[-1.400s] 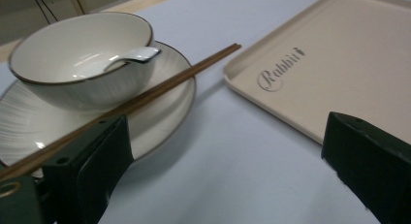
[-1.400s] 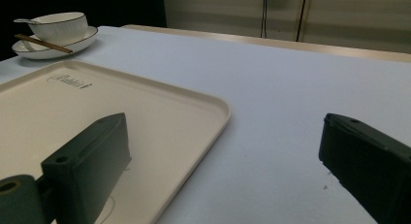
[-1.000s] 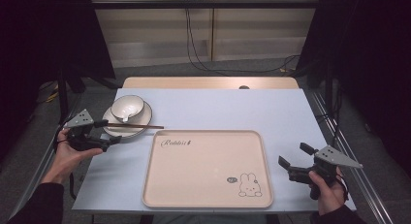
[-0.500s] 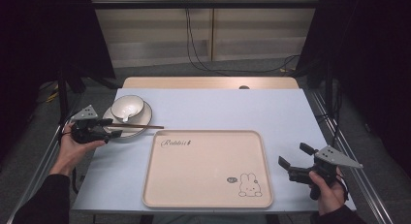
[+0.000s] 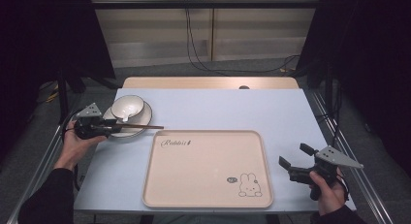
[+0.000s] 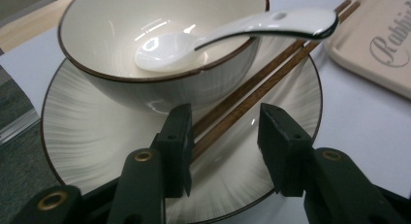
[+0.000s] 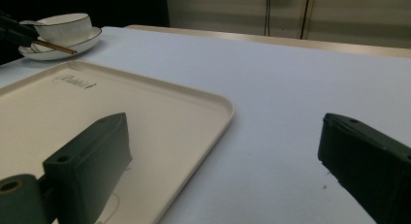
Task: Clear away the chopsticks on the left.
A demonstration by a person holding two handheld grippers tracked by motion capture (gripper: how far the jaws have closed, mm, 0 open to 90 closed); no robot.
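Note:
A white bowl (image 5: 127, 106) with a dark rim stands on a matching plate (image 5: 145, 118) at the table's left. A white spoon (image 6: 252, 27) rests in the bowl, handle over the rim. Two brown chopsticks (image 6: 271, 73) lie on the plate beside the bowl, tips pointing toward the tray. My left gripper (image 6: 225, 132) is open over the plate's near edge, jaws either side of the chopsticks' near ends; the sticks lie close against one jaw. My right gripper (image 5: 294, 154) is open and holds nothing, low over the table right of the tray.
A large beige tray (image 5: 208, 170) with a rabbit drawing lies in the front middle of the pale blue table (image 5: 228, 107). Its rounded corner (image 7: 218, 105) is just left of my right gripper. A wooden strip runs along the table's far edge.
My left gripper has moved forward to the plate, and its jaws now straddle the chopsticks' near ends. The right gripper has stayed still.

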